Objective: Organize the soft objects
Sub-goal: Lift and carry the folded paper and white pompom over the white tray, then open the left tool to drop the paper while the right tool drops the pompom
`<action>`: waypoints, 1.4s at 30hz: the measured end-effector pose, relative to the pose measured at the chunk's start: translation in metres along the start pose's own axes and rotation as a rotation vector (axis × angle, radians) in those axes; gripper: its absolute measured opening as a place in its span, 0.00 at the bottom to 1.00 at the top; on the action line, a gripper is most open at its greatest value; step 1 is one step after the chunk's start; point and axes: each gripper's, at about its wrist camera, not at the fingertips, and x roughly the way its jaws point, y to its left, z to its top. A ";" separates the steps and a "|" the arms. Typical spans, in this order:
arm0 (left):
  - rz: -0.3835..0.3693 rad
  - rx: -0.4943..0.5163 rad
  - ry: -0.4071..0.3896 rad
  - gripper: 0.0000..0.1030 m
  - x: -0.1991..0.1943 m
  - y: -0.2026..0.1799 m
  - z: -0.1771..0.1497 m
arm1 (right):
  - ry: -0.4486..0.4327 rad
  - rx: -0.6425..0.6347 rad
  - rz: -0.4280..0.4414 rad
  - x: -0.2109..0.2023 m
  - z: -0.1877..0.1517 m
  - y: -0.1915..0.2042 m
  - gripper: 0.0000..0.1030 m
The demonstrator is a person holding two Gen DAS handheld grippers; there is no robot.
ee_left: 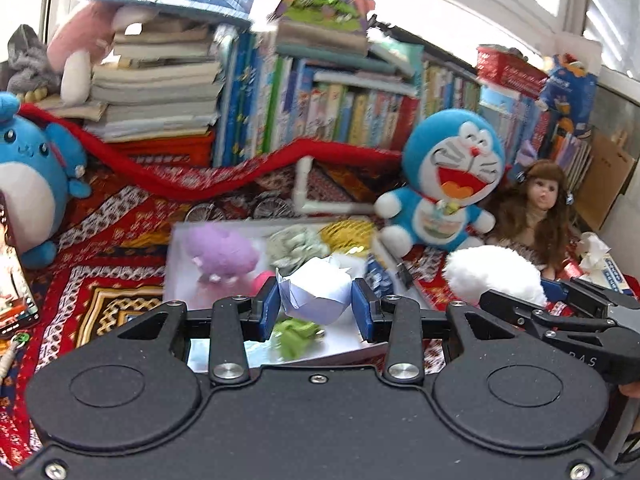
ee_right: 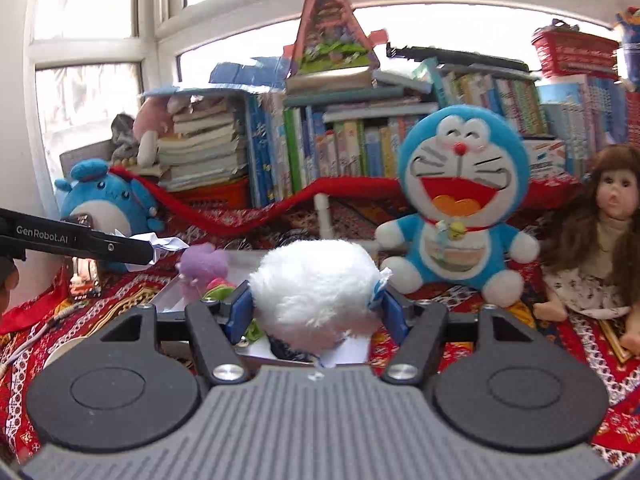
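In the left wrist view my left gripper (ee_left: 316, 306) is shut on a crumpled white paper ball (ee_left: 314, 294), held above a white tray (ee_left: 176, 276). The tray holds a purple plush (ee_left: 222, 256), a grey-green cloth bundle (ee_left: 298, 244), a gold shiny piece (ee_left: 348, 232) and a green toy (ee_left: 296, 332). My right gripper (ee_right: 316, 308) is shut on a fluffy white plush (ee_right: 316, 284), which also shows at the right in the left wrist view as the white plush (ee_left: 492, 276). The left gripper's arm and the paper ball (ee_right: 166, 244) appear at the left of the right wrist view.
A blue cat plush (ee_right: 456, 208) and a long-haired doll (ee_right: 600, 240) sit on the red patterned cloth (ee_left: 104, 248). A blue round plush (ee_left: 28, 176) stands at the left. Stacked and shelved books (ee_left: 320, 104) line the back, with a red basket (ee_right: 572, 52) on top.
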 end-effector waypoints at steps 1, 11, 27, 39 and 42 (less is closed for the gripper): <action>0.002 -0.002 0.022 0.35 0.004 0.006 0.000 | 0.015 -0.010 0.002 0.004 -0.001 0.002 0.66; -0.054 -0.070 0.182 0.35 0.043 0.049 -0.005 | 0.164 -0.034 0.020 0.038 -0.008 0.001 0.66; -0.013 -0.124 0.294 0.35 0.112 0.084 0.001 | 0.300 -0.007 0.038 0.101 -0.003 -0.003 0.66; -0.018 -0.180 0.305 0.36 0.137 0.102 -0.007 | 0.307 0.028 0.032 0.127 -0.004 -0.001 0.65; -0.014 -0.185 0.310 0.36 0.143 0.104 -0.009 | 0.309 0.034 0.032 0.131 -0.006 0.000 0.65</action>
